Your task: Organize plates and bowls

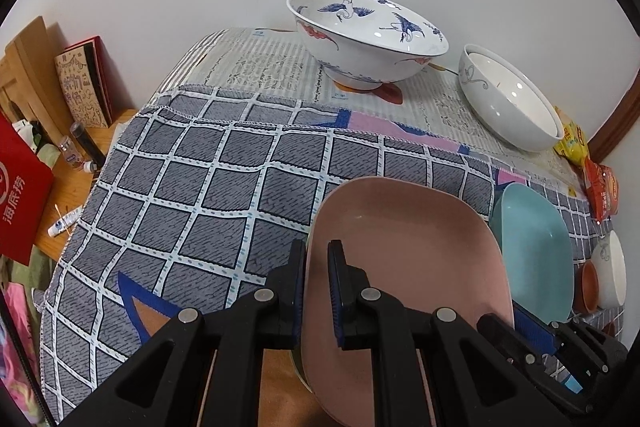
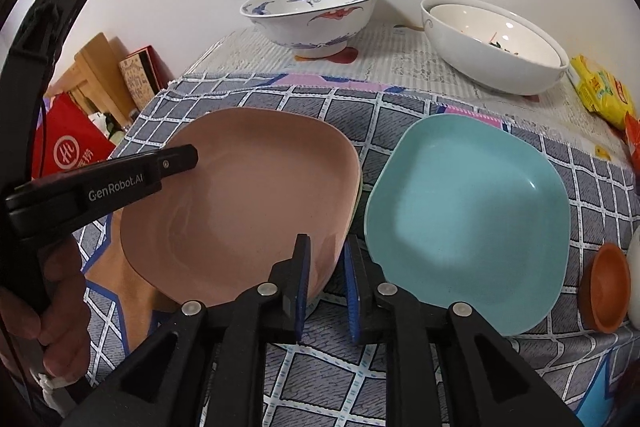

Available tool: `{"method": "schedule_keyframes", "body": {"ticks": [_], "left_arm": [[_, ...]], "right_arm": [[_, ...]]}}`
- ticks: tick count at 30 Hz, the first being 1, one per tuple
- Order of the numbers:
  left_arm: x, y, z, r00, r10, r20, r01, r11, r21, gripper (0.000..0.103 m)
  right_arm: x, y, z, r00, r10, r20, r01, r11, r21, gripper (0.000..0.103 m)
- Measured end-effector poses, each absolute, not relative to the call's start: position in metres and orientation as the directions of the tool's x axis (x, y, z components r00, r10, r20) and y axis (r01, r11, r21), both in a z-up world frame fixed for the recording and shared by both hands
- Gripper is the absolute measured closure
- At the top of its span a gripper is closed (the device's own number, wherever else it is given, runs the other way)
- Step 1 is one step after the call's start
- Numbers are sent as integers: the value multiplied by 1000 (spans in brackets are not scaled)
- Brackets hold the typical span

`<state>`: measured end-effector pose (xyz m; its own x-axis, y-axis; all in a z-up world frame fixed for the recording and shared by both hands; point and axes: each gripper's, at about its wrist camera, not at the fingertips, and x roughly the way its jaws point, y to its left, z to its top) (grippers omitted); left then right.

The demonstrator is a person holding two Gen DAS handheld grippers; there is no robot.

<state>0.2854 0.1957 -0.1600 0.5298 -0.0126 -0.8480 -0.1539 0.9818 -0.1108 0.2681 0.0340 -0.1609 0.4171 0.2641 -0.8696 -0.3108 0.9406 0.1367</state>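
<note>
Black fingers with blue pads fill the bottom of both views. In the left wrist view the left gripper [image 1: 316, 291] stands with its jaws a little apart, astride the near left rim of the pink plate [image 1: 404, 267]: one finger sits outside the rim, the other over the plate's inner face. Whether the pads press the rim I cannot tell, since a narrow gap shows beside each. The plate fills the lower centre of that frame and looks tilted, its left edge raised, with a paler rim of something else just showing beneath it.

In the right wrist view the right gripper [image 2: 326, 287] is also narrowly open and holds nothing; its two fingers point into the gap between the pink plate [image 2: 240, 203] at centre left and the blue plate [image 2: 468, 219] at centre right. Both plates lie on the checked cloth [image 2: 320, 367], just beside each other, rims close but apart. The left gripper [image 2: 176, 159] enters from the left edge of that frame and lies over the pink plate's left rim.

Farther back, at the top of the frame, stand a patterned bowl [image 2: 316, 15] and a white bowl [image 2: 496, 47].

The coming move turns on this: the pink plate is straight ahead in the left jaws, rim edge-on between them, so the left hand is plainly nearer to it; the blue plate lies just right of the right fingers.
</note>
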Motion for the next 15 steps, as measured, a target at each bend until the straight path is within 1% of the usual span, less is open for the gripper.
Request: {"method": "schedule_keyframes", "body": {"ticks": [1,3,6,13,14,15], "left_arm": [[285,195,-160,530,-12,-848,-152,982,-109,92],[285,196,-160,528,-14,-849,-149,983,-109,90],[283,196,-160,512,-20,-859,-144,984,-108,78],[272,195,-150,522,-5,-853,-155,983,-101,77],[270,194,-148,524,-4,-852,-158,982,-101,77],[269,192,-146,526,-5,-850,-157,982,-103,77]], "right_arm": [[268,35,-161,413,268,-871,-318,938,138,79],[266,36,-161,409,269,-872,-327,935,135,78],[264,37,-161,404,271,-874,-336,933,133,76],[254,29,-149,420,292,-859,-337,929,151,74],[253,25,-147,425,295,-856,-331,931,156,73],[253,21,-144,431,296,-852,-324,932,160,68]]}}
